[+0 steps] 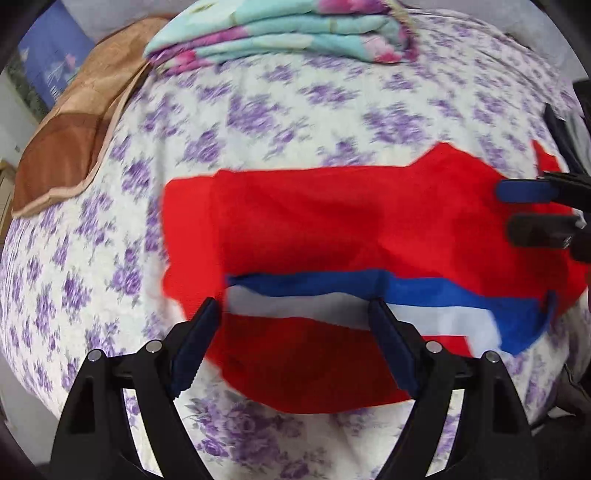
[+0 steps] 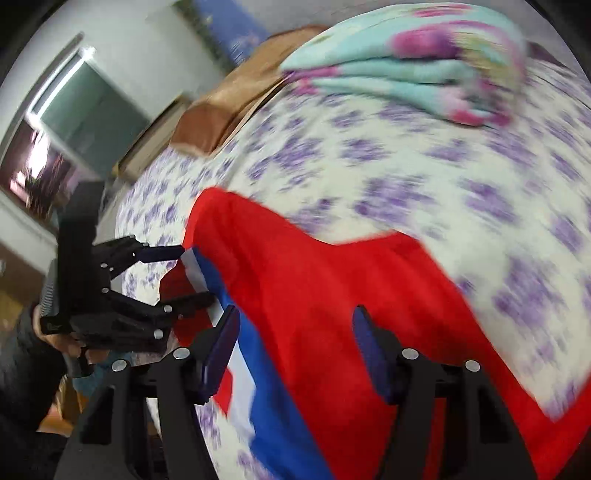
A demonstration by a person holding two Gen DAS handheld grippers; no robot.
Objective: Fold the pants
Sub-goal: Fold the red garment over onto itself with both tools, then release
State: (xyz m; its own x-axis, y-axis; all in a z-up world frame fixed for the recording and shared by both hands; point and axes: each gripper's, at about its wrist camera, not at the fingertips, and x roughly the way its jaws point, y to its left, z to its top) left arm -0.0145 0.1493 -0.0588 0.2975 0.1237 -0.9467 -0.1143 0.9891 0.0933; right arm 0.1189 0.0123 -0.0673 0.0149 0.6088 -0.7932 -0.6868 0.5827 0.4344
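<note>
Red pants (image 1: 332, 229) with a blue and white side stripe (image 1: 424, 295) lie folded on the flowered bed sheet (image 1: 258, 110). My left gripper (image 1: 295, 314) is open and empty, just above the near edge of the pants. My right gripper (image 1: 524, 210) shows at the right in the left wrist view, open over the right end of the pants. In the right wrist view my right gripper (image 2: 293, 325) is open above the red pants (image 2: 332, 302), and my left gripper (image 2: 184, 273) is open at the stripe (image 2: 266, 387) on the left. Both views are blurred.
A folded turquoise and pink blanket (image 1: 288, 33) lies at the far side of the bed, also in the right wrist view (image 2: 417, 66). A brown pillow (image 1: 70, 140) lies at the far left. A window (image 2: 74, 122) and wall are beyond the bed's left edge.
</note>
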